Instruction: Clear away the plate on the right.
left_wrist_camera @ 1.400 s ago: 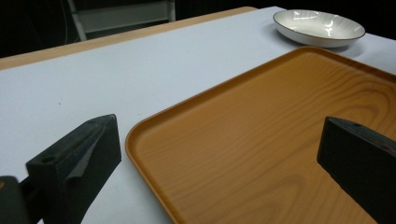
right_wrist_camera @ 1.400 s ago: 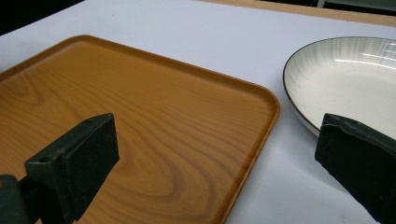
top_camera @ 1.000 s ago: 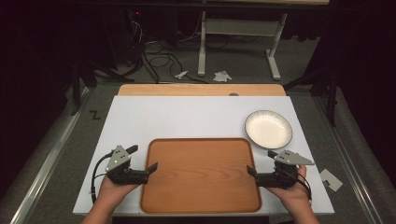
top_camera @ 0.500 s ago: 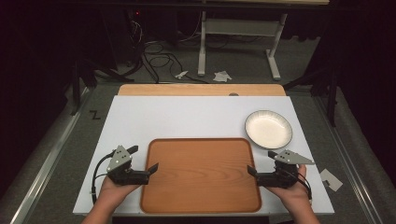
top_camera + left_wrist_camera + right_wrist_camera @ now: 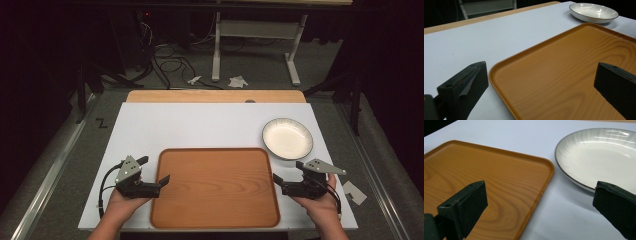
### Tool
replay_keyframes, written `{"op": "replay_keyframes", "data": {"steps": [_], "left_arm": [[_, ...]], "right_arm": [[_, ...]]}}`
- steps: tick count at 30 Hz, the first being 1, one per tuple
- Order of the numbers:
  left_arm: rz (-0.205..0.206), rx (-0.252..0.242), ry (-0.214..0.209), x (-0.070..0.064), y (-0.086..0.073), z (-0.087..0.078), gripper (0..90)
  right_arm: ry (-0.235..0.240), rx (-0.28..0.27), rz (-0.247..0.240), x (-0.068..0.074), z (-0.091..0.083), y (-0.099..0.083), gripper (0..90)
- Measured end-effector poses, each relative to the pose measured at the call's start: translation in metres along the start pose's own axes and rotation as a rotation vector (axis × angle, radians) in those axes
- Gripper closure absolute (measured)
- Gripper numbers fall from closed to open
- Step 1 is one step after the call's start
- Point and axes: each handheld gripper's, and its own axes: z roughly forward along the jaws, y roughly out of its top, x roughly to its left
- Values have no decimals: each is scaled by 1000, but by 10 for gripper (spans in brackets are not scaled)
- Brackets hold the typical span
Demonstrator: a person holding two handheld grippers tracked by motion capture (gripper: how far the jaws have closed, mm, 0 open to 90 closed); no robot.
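The wooden tray (image 5: 215,187) lies flat at the near middle of the white counter (image 5: 200,125). It is flanked by the left tongs (image 5: 165,179) and right tongs (image 5: 276,178), both held wide open, nothing gripped. An approach is judged underway; next, each side rim must be straddled and pinched.

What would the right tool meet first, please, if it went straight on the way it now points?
Probably the wooden tray: the open right tool points at its right edge in the high view, with the rim running between its jaws in the right gripper view. The white plate lies farther on, off to one side; depth is unclear.
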Motion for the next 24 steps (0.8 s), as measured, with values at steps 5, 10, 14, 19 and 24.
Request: {"op": "replay_keyframes", "data": {"steps": [5, 10, 14, 19, 24], "left_arm": [[-5, 0, -3, 1, 0, 0, 3], [-8, 26, -14, 1, 0, 1, 3], [5, 22, -9, -1, 0, 1, 3], [22, 13, 2, -2, -1, 2, 3], [23, 11, 5, -1, -1, 2, 3]], "right_arm": [[-26, -7, 20, -10, -5, 0, 0], [-63, -4, 33, -20, -7, -2, 0], [-80, 5, 40, -27, -8, -3, 0], [-117, -5, 56, -40, -16, -4, 0], [-147, -14, 76, -52, -20, -6, 0]]}}
